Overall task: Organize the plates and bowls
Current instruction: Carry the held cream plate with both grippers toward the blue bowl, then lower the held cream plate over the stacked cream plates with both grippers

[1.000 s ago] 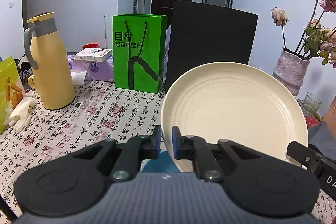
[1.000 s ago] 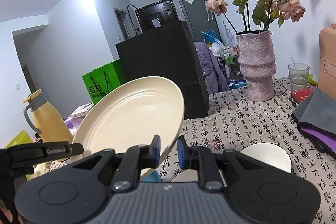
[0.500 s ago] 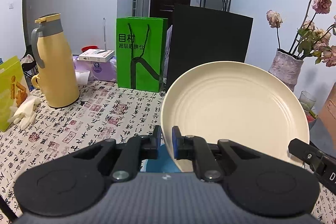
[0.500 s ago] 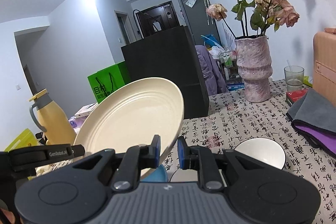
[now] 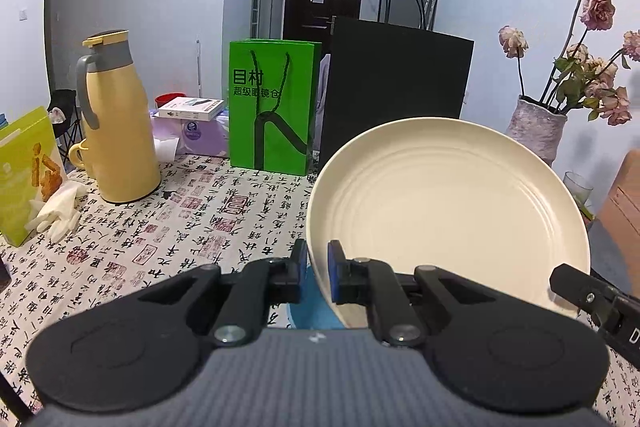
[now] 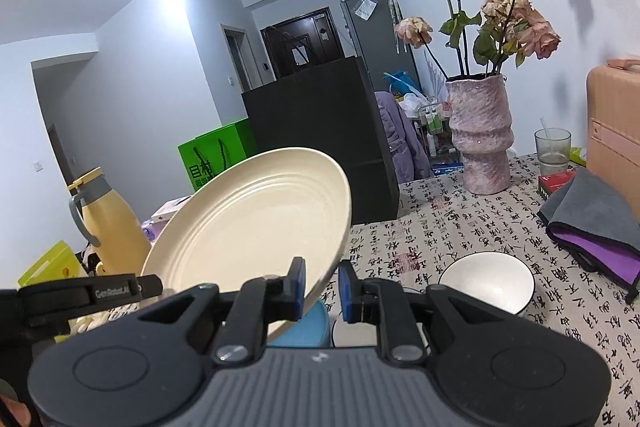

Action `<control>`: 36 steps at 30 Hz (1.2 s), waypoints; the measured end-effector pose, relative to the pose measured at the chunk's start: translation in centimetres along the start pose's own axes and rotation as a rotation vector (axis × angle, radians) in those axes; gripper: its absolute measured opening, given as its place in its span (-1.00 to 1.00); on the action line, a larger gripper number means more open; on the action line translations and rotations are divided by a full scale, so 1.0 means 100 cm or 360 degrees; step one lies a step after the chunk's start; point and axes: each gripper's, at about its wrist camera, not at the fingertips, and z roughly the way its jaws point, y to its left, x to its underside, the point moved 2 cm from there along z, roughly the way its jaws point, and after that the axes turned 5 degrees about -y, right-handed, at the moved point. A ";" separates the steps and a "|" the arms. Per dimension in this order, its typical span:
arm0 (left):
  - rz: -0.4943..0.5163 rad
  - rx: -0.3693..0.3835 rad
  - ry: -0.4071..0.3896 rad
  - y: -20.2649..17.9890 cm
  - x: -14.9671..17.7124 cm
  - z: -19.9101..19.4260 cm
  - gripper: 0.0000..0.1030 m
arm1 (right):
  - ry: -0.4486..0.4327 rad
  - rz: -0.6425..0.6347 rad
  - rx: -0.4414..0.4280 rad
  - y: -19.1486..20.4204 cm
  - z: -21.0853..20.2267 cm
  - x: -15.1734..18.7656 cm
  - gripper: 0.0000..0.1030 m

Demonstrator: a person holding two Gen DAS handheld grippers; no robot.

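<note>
A cream plate (image 5: 448, 211) is held in the air above the table, tilted up on edge. My left gripper (image 5: 318, 261) is shut on its left rim. My right gripper (image 6: 322, 281) is shut on the same cream plate (image 6: 256, 223) at its right rim. Below the plate a blue dish (image 6: 306, 327) lies on the table, also in the left wrist view (image 5: 314, 307). A white bowl (image 6: 486, 283) stands on the table to the right of my right gripper, and another white dish (image 6: 352, 333) is partly hidden behind the right fingers.
A yellow thermos (image 5: 118, 123), a green paper bag (image 5: 272, 107) and a black bag (image 5: 396, 87) stand at the back. White gloves (image 5: 56, 211) lie at the left. A pink vase of dried roses (image 6: 480, 135), a glass (image 6: 554, 151) and a grey-purple cloth (image 6: 592, 223) are at the right.
Both grippers have lifted a little and drawn back with the plate held between them; the table and thermos sit lower and farther in view. The grips have not changed.
</note>
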 end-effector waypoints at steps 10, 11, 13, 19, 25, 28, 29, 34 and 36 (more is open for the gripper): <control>-0.0005 0.0007 -0.0028 0.007 0.006 -0.022 -0.78 | -0.0010 -0.0010 0.0001 0.006 -0.016 0.005 -0.68; -0.0007 0.0008 -0.0029 0.008 0.007 -0.024 -0.78 | -0.0012 -0.0009 0.0000 0.006 -0.017 0.005 -0.67; -0.0007 0.0010 -0.0034 0.010 0.009 -0.029 -0.78 | -0.0018 -0.0007 -0.0002 0.007 -0.024 0.008 -0.67; -0.0009 0.0014 -0.0054 0.012 0.012 -0.043 -0.78 | -0.0031 -0.0008 -0.0004 0.011 -0.041 0.014 -0.67; -0.0013 0.0019 -0.0071 0.013 0.016 -0.057 -0.78 | -0.0030 -0.0009 -0.0005 0.013 -0.052 0.018 -0.67; -0.0013 0.0024 -0.0077 0.014 0.019 -0.063 -0.78 | -0.0037 -0.0007 -0.0004 0.014 -0.060 0.020 -0.67; -0.0014 0.0026 -0.0079 0.014 0.020 -0.065 -0.78 | -0.0040 -0.0008 -0.0004 0.015 -0.062 0.021 -0.67; -0.0015 0.0036 -0.0086 0.015 0.024 -0.073 -0.78 | -0.0050 -0.0010 0.0000 0.015 -0.071 0.023 -0.67; -0.0021 0.0044 -0.0080 0.016 0.026 -0.075 -0.78 | -0.0050 -0.0009 0.0002 0.014 -0.074 0.024 -0.67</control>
